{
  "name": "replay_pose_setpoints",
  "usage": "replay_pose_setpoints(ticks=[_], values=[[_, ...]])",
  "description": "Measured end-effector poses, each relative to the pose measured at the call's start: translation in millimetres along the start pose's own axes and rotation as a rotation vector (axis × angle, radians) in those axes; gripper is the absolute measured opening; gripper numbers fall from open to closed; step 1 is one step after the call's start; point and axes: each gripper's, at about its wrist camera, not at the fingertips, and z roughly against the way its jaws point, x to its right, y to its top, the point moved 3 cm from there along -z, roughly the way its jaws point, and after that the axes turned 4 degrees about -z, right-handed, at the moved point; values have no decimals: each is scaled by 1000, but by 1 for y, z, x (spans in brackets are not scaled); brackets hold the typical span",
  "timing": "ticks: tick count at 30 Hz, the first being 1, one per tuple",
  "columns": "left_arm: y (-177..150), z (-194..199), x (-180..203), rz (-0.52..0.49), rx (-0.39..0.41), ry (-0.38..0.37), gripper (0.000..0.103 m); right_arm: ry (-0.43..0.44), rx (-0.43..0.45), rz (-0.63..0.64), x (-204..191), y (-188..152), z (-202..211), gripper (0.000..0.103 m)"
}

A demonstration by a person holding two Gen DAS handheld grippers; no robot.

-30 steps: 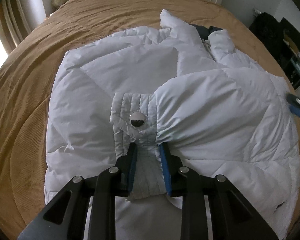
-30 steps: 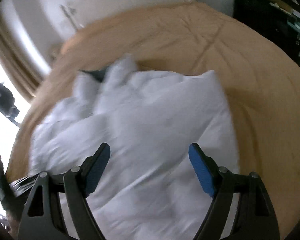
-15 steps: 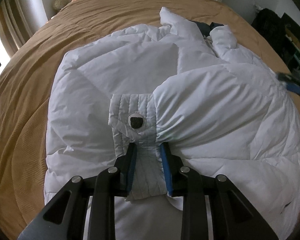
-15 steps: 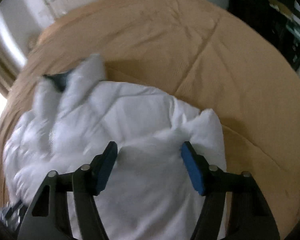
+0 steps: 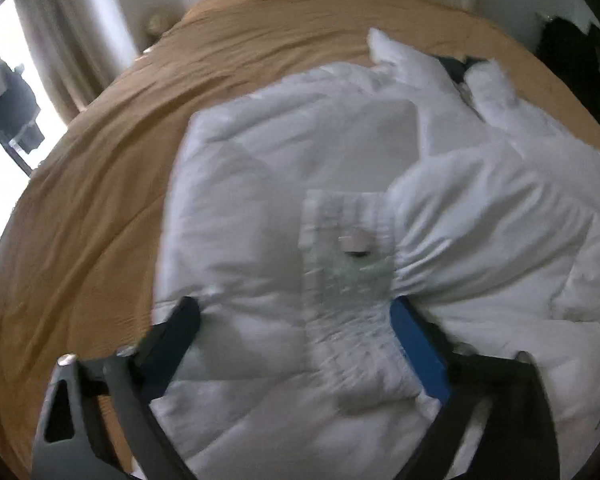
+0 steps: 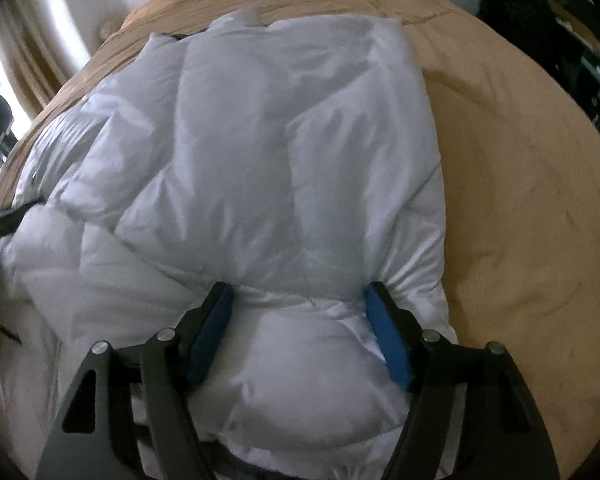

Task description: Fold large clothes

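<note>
Left gripper (image 5: 296, 320) jaws opening off jacket cuff (image 5: 348, 248), cuff between them, right gripper (image 6: 300, 304) opening astride white jacket (image 6: 280, 140)

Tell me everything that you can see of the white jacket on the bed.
The jacket is white, puffy and quilted, of a smooth, slightly shiny fabric. It lies on the tan bedspread, with a sleeve folded across its body. The ribbed cuff bears a metal snap and lies between the opening jaws of the left gripper, which no longer pinch it. A dark lining shows at the collar. The right gripper straddles a puffy fold near the jacket's edge, jaws opening.
</note>
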Motion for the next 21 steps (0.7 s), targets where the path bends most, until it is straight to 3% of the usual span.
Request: replay_pose_setpoints(ticks=[1,4,7,10,13,15,17,21], values=[[2,8,-5,0,6,25,71,-11,1,3,-1,1,-1,74],[9,36,-8,29,54,-36,72,-27,15,8,-2,0,-3,75],[17,62,10,19,102,-110,73,-23,22,2,1,-1,-1,75],[20,71,47,-79,139,-128,83,-27,25,4,-2,1,-3,76],[7,49,77,-162,77,-118,83,-26,29,4,-2,-1,-2,76],[-8,25,76,-183,12,-68,85,-25,30,5,-8,-4,-5,76],[-21,15,62,-143,0,-107,97,-18,32,6,-9,-4,-5,77],[-34,18,33,-58,-8,-155,100,-7,27,20,-7,-5,-3,78]])
